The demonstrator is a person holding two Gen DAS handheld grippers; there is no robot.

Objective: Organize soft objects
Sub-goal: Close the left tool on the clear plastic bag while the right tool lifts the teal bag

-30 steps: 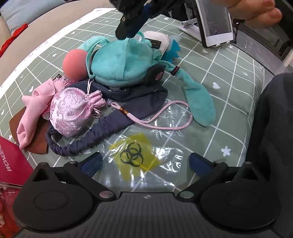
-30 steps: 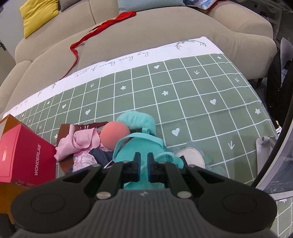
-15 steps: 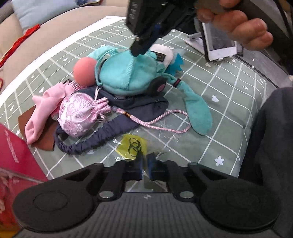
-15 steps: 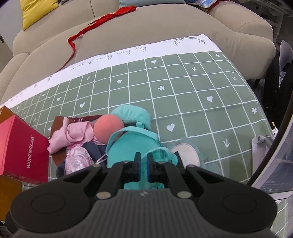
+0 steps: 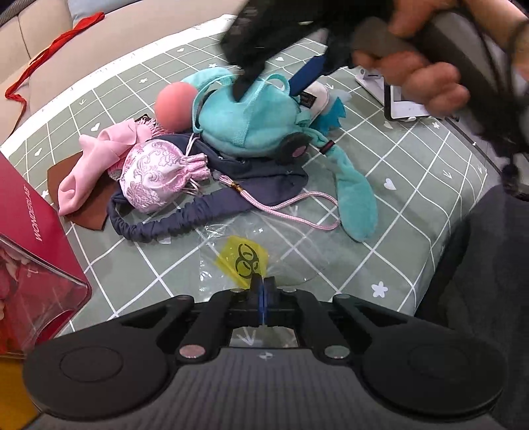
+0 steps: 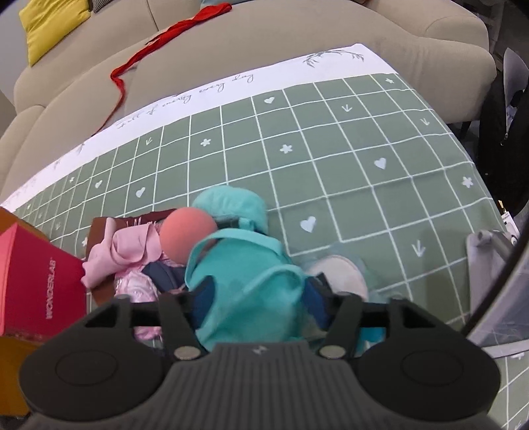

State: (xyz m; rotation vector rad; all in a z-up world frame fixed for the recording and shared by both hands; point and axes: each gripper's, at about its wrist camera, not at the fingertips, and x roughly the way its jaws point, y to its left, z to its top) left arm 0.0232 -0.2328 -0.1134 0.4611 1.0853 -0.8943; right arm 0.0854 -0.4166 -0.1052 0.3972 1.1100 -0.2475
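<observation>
Now our left gripper point(image 5: 263, 287) pinches the clear bag point(image 5: 264, 244) at six o'clock, while our right gripper point(image 6: 256, 297) is opening astride the teal plush point(image 6: 244, 284).

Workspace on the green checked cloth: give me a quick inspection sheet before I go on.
Surface: green checked cloth, white lettered border.
Job's things: teal plush bag, peach ball, pink brocade pouch, pink cloth, navy garment, heaped together.
Clutter: clear biohazard bag; red box; phone on stand.
Grippers: left gripper shut on the biohazard bag's edge; right gripper opening astride the teal plush bag.
Cables: nothing seen.
Surroundings: beige sofa, red ribbon, yellow cushion.
</observation>
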